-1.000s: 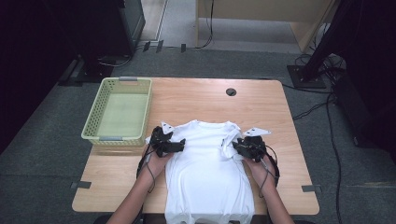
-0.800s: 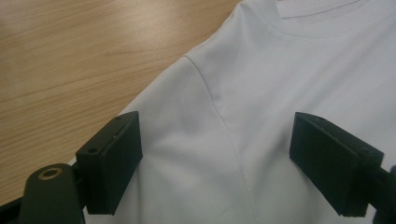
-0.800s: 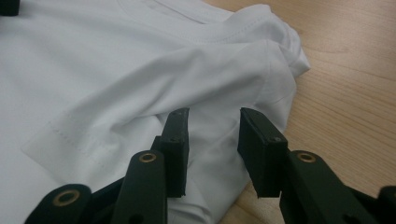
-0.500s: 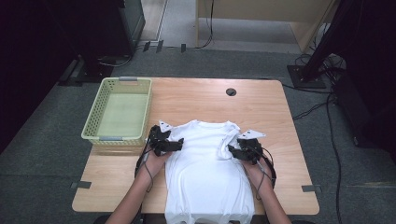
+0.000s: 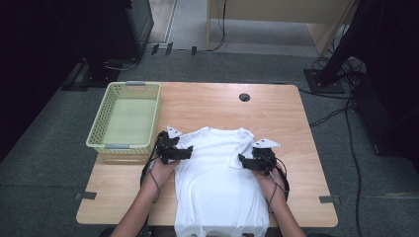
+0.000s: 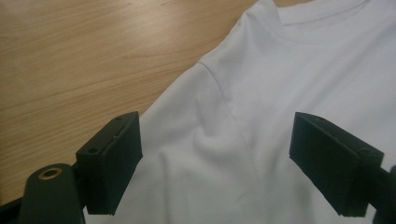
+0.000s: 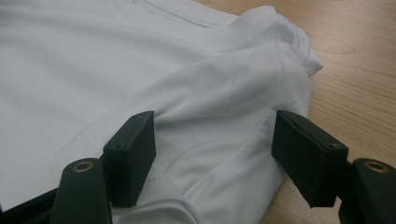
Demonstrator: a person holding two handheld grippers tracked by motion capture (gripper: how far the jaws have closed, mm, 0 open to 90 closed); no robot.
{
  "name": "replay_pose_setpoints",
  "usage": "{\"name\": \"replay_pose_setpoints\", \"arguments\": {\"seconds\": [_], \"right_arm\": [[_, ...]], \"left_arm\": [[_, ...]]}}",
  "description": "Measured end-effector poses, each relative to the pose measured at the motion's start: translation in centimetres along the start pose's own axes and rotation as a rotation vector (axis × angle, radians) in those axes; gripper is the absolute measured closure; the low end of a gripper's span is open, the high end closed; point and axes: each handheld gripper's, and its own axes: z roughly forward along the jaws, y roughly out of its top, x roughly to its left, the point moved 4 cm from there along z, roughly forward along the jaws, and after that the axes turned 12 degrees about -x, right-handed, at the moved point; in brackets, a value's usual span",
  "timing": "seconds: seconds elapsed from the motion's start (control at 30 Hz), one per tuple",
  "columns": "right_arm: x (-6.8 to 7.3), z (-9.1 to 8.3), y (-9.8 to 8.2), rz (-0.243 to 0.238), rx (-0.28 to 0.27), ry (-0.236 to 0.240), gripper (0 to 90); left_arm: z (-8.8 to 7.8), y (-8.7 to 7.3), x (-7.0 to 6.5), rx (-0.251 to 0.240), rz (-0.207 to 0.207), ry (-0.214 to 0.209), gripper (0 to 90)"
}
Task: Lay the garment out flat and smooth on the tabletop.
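A white T-shirt (image 5: 217, 192) lies flat on the wooden table (image 5: 222, 106), collar away from the person. My left gripper (image 5: 187, 152) rests at its left shoulder, and its jaws stand open over the shoulder seam (image 6: 219, 88). My left gripper (image 6: 215, 120) has cloth below it, none pinched. My right gripper (image 5: 244, 160) sits at the shirt's right side. Its jaws have just been opening. The right sleeve (image 7: 243, 79) lies folded inward onto the shirt's body (image 7: 70, 56), between the parted jaws of my right gripper (image 7: 214, 119), and the pads do not press it.
A pale green plastic basket (image 5: 99, 123) stands on the table's left part, close beside my left hand. A round cable hole (image 5: 244, 97) sits near the far edge. Bare wood lies beyond the collar and to the right of the shirt.
The right gripper's jaws have parted and let the folded sleeve rest on the shirt. The left gripper and both hands have stayed in place.
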Motion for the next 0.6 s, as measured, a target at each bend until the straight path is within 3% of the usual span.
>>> {"name": "replay_pose_setpoints", "arguments": {"seconds": [0.1,0.33,0.6], "right_arm": [[-0.3,-0.1,-0.1,0.001,-0.005,-0.005,30.4],[-0.4,-0.1,-0.1,-0.001,-0.006,-0.01,30.7],[-1.1,-0.4,-0.3,0.011,-0.013,-0.032,31.7]], "left_arm": [[-0.1,0.1,0.1,-0.004,-0.022,-0.009,17.1],[-0.3,0.2,0.0,-0.009,-0.004,-0.017,17.2],[-0.4,0.2,0.4,-0.002,-0.014,-0.006,17.2]]}}
